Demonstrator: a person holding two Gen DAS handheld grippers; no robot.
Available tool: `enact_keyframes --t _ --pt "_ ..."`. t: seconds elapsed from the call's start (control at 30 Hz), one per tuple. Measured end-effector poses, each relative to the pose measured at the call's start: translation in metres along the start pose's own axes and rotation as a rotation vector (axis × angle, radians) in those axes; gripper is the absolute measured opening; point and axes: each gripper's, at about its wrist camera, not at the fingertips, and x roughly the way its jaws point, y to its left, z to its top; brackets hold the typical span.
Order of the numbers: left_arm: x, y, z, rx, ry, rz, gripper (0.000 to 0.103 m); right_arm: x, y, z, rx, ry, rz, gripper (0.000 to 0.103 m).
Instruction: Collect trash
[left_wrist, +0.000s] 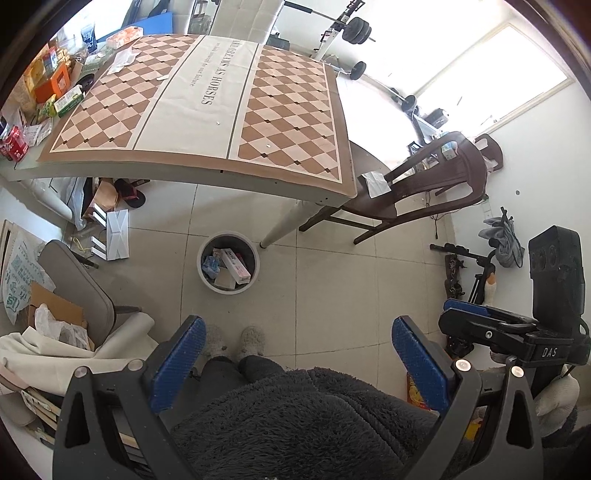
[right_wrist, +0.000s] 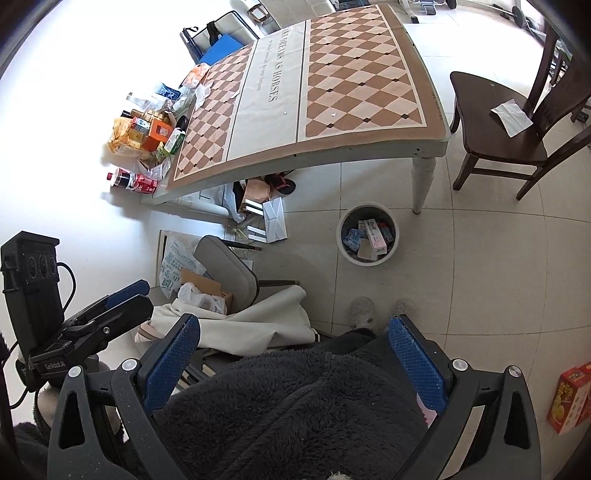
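Worktop cloth (left_wrist: 288, 96) showing brown/peach diamond check, cream centre band; bin (left_wrist: 228, 291) white; chair (right_wrist: 495, 144) dark brown; tong pads (left_wrist: 417, 365) blue.

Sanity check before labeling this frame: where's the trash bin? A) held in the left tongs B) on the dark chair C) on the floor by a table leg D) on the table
C: the white bin, with boxes and wrappers already inside, stands on the tiled floor next to the pale table leg, in front of the person's slippers; both tongs are open and hold nothing.
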Motion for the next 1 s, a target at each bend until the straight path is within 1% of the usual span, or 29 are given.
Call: enact_keyframes --t 0.4,0.67,1.0 --pt "-0.0011 -0.0048 0.0025 -0.003 -0.005 0.006 0.103 -0.0042 0.0014 -0.0002 -0.010 0.007 -0.013 0.103" --pt "-0.0017 -0.0032 0.0020 -0.001 -0.005 0.006 0.103 -0.0037 0.0009 0.0001 -0.008 0.012 -0.005 0.103" --pt "-0.0008 0.0019 0.0005 -0.034 -0.007 0.017 0.103 -0.0044 -0.0045 0.0043 -0.016 0.022 -0.004 0.103"
